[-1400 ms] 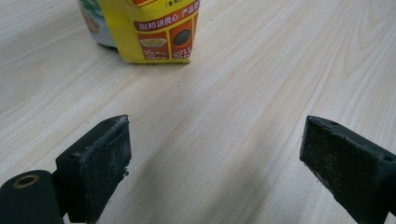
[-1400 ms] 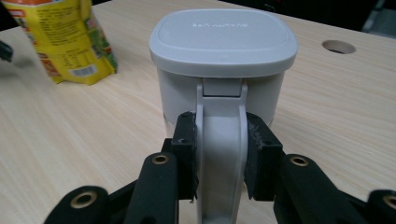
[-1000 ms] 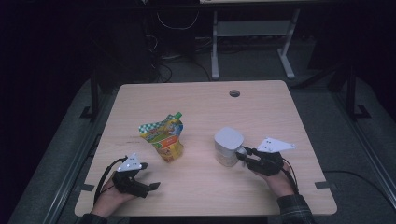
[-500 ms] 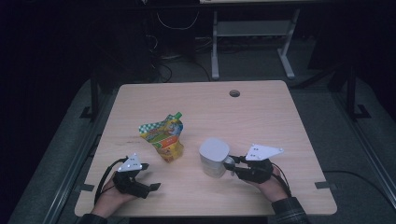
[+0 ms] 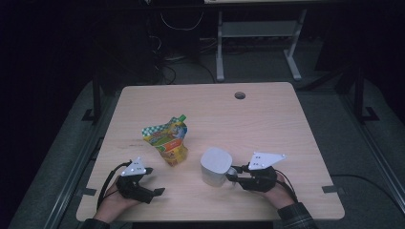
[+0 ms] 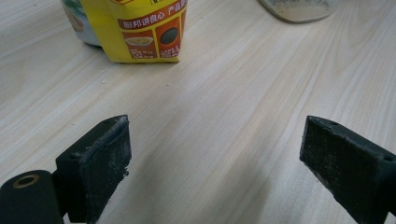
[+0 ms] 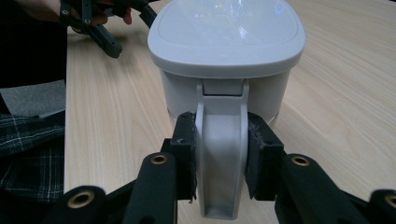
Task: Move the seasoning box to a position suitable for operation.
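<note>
Jug (image 5: 216, 166), dragged by its handle (image 7: 222, 154) from the right side toward the table's (image 5: 267, 119) near-edge middle, sits beside the pouch (image 5: 168, 141) with the right claw (image 5: 234, 174) clamped on that handle, while the left claw (image 5: 153, 183) rests wide open, empty, suggesting pouring comes next.

The high view looks forward and down on the whole wooden table (image 5: 267, 119) from the person's side. The left gripper view sits low over the tabletop, facing the yellow pouch (image 6: 140, 30) close ahead. The right gripper view looks close along its jaws at the white lidded mug (image 7: 226, 56); beyond it shows the left gripper (image 7: 100, 21), shared with the high view.
</note>
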The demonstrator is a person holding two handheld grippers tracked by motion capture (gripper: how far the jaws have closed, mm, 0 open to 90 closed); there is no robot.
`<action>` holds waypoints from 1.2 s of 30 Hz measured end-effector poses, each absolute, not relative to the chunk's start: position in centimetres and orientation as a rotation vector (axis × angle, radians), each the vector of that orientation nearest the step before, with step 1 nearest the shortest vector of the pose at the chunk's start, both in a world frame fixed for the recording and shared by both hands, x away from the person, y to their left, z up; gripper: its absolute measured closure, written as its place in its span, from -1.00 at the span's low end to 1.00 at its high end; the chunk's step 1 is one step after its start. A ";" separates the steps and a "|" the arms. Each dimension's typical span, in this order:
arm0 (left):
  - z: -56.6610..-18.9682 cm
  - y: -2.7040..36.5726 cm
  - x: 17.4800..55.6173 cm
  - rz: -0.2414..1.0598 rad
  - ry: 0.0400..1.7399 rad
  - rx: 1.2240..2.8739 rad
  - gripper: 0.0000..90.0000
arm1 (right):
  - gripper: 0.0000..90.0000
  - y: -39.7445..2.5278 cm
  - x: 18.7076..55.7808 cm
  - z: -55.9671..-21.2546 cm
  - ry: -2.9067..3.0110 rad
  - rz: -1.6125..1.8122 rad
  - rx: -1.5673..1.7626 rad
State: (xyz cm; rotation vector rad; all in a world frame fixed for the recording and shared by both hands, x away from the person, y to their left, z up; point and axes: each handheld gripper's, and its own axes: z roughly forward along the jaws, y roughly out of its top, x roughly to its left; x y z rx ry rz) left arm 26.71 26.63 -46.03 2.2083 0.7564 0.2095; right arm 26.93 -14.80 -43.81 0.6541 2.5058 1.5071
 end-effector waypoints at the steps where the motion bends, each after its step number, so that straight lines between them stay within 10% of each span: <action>1: -46.0 26.7 26.7 0.211 0.751 2.217 -0.81 | 0.50 -14.8 27.0 -43.8 2.510 1.510 0.656; 20: -46.0 26.8 26.6 0.197 0.765 2.207 -0.81 | 0.04 -17.2 25.9 -43.0 2.438 1.549 0.764; 36: -45.9 26.8 26.5 0.190 0.763 2.220 -0.81 | 0.99 -17.7 23.4 -43.9 2.540 1.511 0.741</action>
